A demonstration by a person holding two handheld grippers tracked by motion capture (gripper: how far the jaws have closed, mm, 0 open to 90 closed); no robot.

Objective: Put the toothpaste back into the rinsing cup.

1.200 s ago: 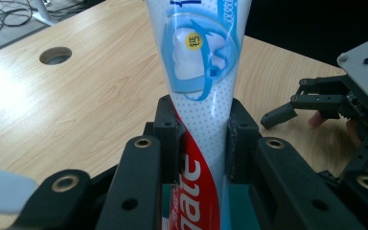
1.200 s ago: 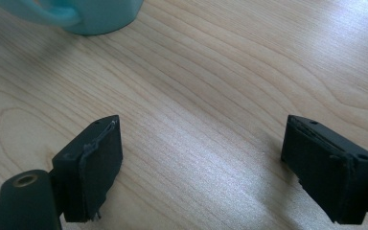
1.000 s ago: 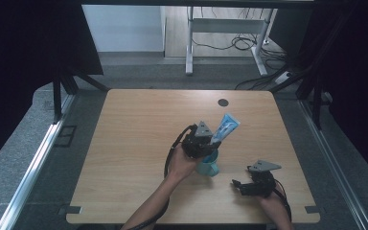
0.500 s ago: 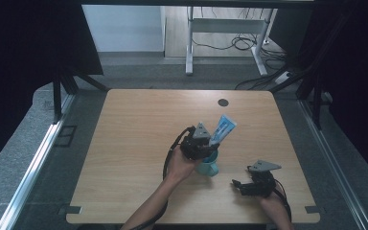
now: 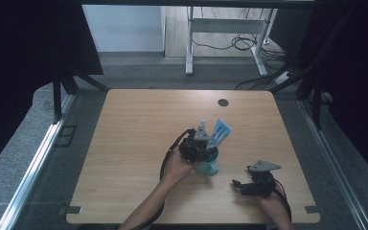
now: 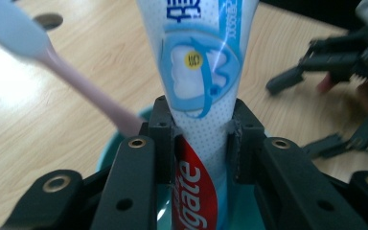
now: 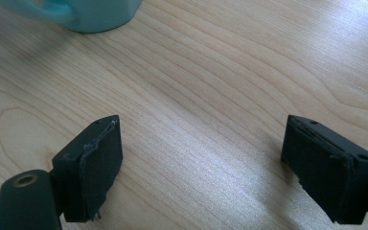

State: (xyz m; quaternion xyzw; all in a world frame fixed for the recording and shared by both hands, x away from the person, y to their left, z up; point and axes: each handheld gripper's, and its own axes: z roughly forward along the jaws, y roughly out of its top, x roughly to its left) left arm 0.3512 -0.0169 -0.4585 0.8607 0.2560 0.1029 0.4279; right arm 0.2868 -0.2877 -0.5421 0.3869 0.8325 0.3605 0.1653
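Teal plastic forms the cup (image 5: pixel 210 165) that stands on the wooden table (image 5: pixel 139 134) near its front edge, and two things lean out of it: a blue-and-white Colgate toothpaste tube (image 6: pixel 199 96) and a toothbrush (image 6: pixel 43 52) with a pale pink handle and a white head. Compared with a second ago, the tube sits slightly lower and more upright in the cup, while the left hand has barely shifted. The left gripper (image 6: pixel 199 143) reaches over the cup's rim with both pads flat against the tube's sides, pinching it just above the red band. By my reading, the tube is seated in the cup and only the letting go remains. The right gripper (image 7: pixel 201 163) rests low over bare wood just beside the cup, its jaws spread wide with nothing between them.
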